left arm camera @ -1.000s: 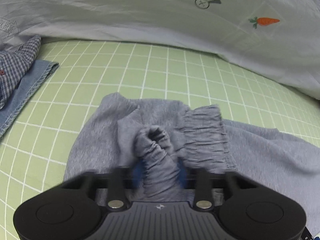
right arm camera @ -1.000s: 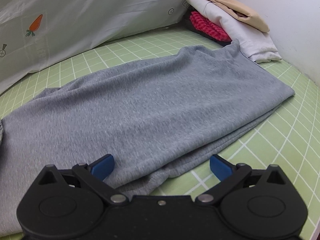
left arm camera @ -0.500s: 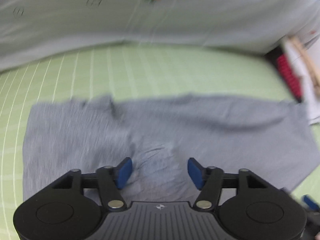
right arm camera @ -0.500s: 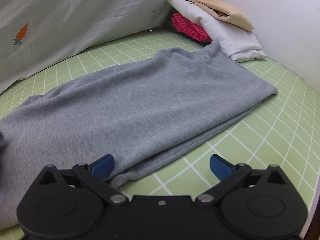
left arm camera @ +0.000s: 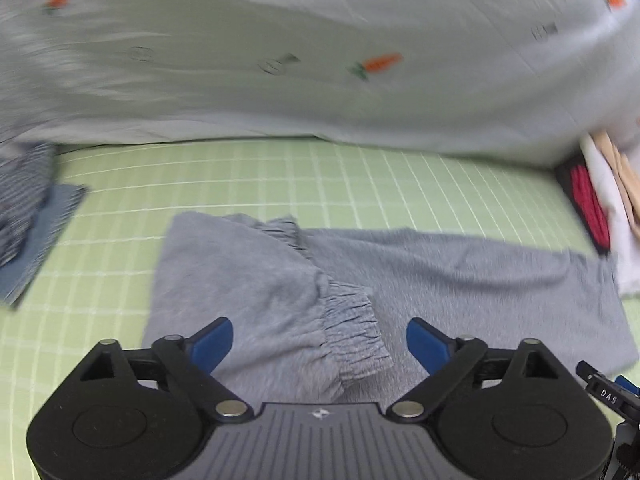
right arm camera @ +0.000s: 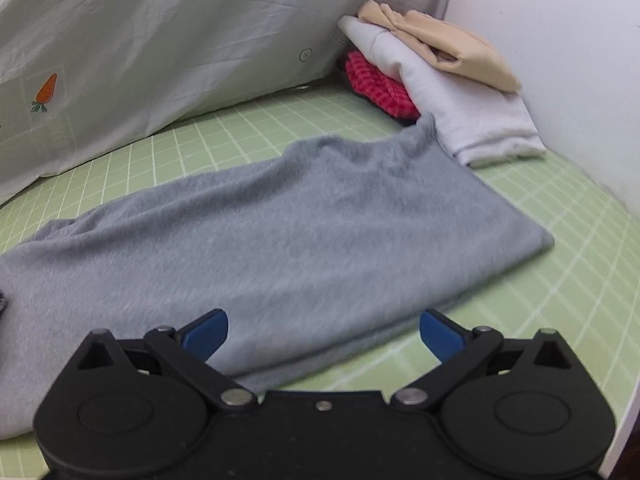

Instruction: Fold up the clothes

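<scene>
Grey sweatpants (left arm camera: 460, 276) lie across the green grid mat (left arm camera: 280, 184). The elastic waistband end (left arm camera: 348, 320) is folded over onto the legs, just ahead of my left gripper (left arm camera: 319, 338), which is open and holds nothing. In the right wrist view the same grey sweatpants (right arm camera: 300, 240) stretch from the left edge to the far right stack. My right gripper (right arm camera: 323, 330) hovers open over their near edge, with nothing between its blue fingertips.
A pale sheet with carrot prints (right arm camera: 160, 48) rises at the back. A stack of folded clothes, beige, white and red (right arm camera: 440, 80), sits at the far right by the white wall. Blue checked and denim garments (left arm camera: 28, 224) lie at the left.
My left gripper let go of the bunched waistband, opened and drew back and up; the waistband now lies folded on the legs. My right gripper stayed open and shifted slightly toward the stack.
</scene>
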Tool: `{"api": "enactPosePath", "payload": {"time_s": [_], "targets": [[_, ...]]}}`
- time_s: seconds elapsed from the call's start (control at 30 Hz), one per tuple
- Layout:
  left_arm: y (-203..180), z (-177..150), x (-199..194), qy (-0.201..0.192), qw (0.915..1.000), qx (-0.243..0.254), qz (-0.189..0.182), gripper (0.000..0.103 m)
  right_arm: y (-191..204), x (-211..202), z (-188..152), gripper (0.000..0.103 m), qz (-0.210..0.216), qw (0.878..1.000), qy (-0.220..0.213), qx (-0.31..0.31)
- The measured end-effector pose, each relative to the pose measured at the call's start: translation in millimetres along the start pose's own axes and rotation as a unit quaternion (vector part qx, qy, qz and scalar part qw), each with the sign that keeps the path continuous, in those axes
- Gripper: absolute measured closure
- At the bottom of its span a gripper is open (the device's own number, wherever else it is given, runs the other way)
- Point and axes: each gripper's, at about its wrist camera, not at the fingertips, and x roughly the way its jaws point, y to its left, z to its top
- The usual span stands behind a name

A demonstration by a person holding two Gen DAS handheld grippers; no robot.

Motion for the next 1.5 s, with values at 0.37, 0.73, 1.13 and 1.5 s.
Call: {"api": "enactPosePath", "payload": {"time_s": [0.37, 0.73, 1.13, 1.5], "targets": [[-33, -27, -21, 0.022, 0.9907, -0.092, 0.098, 0.008, -106, 98, 72, 0.000, -0.016, 1.000, -0.001, 0.014], [-58, -29, -12, 0.052, 0.9870, -0.095, 0.119, 0.008, -129, 125, 64, 0.000, 0.016, 1.000, -0.013, -0.003], [-15, -22, -31, 0.029, 0.9869, -0.114, 0.111, 0.008, -79, 100, 82, 0.089, 0.034, 0.998, 0.010, -0.059], [78, -25, -35, 0.014, 0.9824, -0.154, 0.105, 0.008, 52, -12, 99, 0.090, 0.098, 0.983, -0.093, -0.125]]}}
